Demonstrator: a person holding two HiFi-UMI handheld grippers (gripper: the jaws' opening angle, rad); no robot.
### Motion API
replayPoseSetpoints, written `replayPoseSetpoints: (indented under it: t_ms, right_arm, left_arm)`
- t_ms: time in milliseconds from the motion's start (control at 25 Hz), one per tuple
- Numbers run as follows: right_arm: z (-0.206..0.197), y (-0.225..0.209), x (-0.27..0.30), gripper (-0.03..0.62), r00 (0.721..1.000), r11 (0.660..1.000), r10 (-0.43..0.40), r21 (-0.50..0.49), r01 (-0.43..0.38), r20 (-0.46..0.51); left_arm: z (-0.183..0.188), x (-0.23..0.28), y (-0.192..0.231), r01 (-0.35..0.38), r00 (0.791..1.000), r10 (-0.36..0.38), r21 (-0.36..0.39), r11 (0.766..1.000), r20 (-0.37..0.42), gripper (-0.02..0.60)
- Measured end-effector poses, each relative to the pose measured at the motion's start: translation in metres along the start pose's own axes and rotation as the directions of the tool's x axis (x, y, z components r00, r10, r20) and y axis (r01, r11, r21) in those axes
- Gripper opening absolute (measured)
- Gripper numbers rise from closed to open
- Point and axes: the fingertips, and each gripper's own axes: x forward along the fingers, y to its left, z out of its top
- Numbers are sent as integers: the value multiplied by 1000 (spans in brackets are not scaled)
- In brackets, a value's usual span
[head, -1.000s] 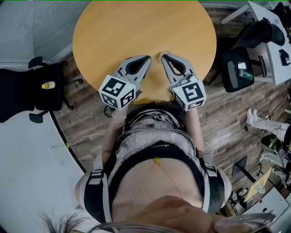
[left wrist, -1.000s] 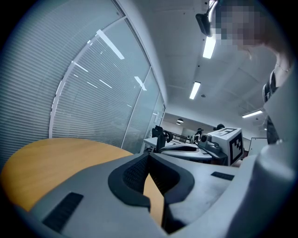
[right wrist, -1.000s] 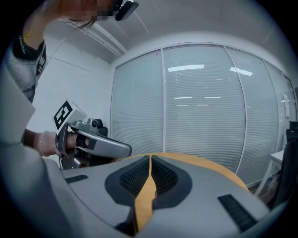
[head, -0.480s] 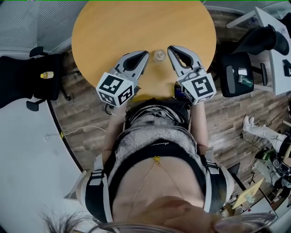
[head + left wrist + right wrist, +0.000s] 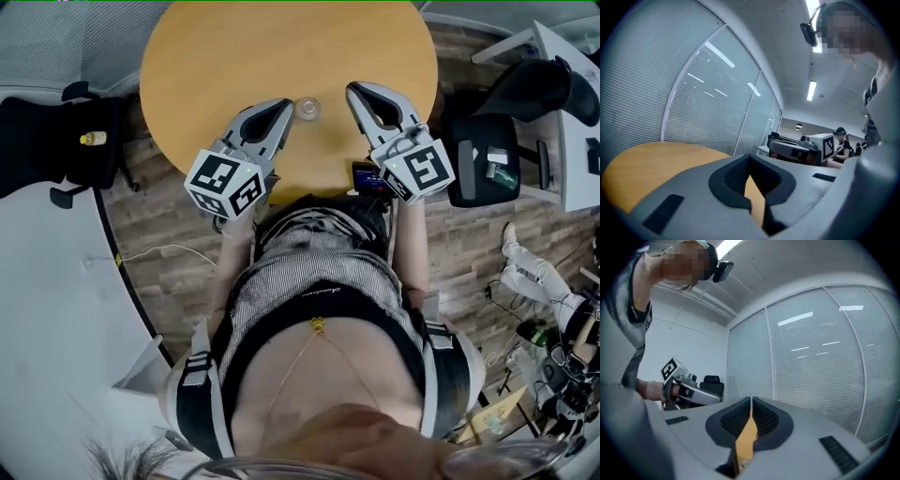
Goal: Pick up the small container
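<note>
The small clear container (image 5: 307,109) stands on the round wooden table (image 5: 281,47), near its front edge. My left gripper (image 5: 287,104) lies just left of the container, its tip almost against it, jaws shut and empty. My right gripper (image 5: 352,89) is a short way to the container's right, also shut with nothing in it. In the left gripper view the jaws (image 5: 750,157) meet over the tabletop and the right gripper (image 5: 799,149) shows beyond. In the right gripper view the closed jaws (image 5: 751,401) show only table between them. Neither gripper view shows the container.
Black office chairs stand left (image 5: 56,141) and right (image 5: 487,155) of the table, a small yellow bottle (image 5: 91,139) on the left one. A dark device (image 5: 367,176) sits at the table's near edge. A white desk (image 5: 572,84) is at far right.
The two grippers have spread apart, and the container that was hidden between their tips now shows. It now sits closer to the left gripper's tip.
</note>
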Motion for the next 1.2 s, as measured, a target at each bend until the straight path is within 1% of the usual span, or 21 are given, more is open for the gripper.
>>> replayPoseSetpoints:
  t_ms: [120,320,480,600,800,1000,1200]
  right_arm:
    - [0,-1,-2,28,999,999,41,-4,-41,13]
    - [-6,-2,2,28,995,995,96,4,-96,13]
    - [-8,-3,3,28,993,993,117,0,-117,7]
    - [-10,-5,3,28,994,994,110,-3,-110,8]
    - [-9,-9,2,28,998,998,65,5,-65,18]
    - [-11,-12,2,28,999,999,35,30,-35,20]
    - [-12,-4,7,28,1000,1000,23,21,-23,7]
  left_arm:
    - [0,2,-4,-20,1000,20,-25,1000,19,18]
    - [-4,2,-6,-93,996,93,22,995,-4,18]
    - [-7,3,-9,-101,995,101,8,995,-4,18]
    - [-8,2,-7,-106,994,106,16,994,-9,18]
    - [-5,0,-2,-84,996,84,27,996,-15,18]
    - [-2,2,3,-70,997,72,66,995,-33,18]
    - [-3,-2,7,-49,998,52,62,997,-40,18]
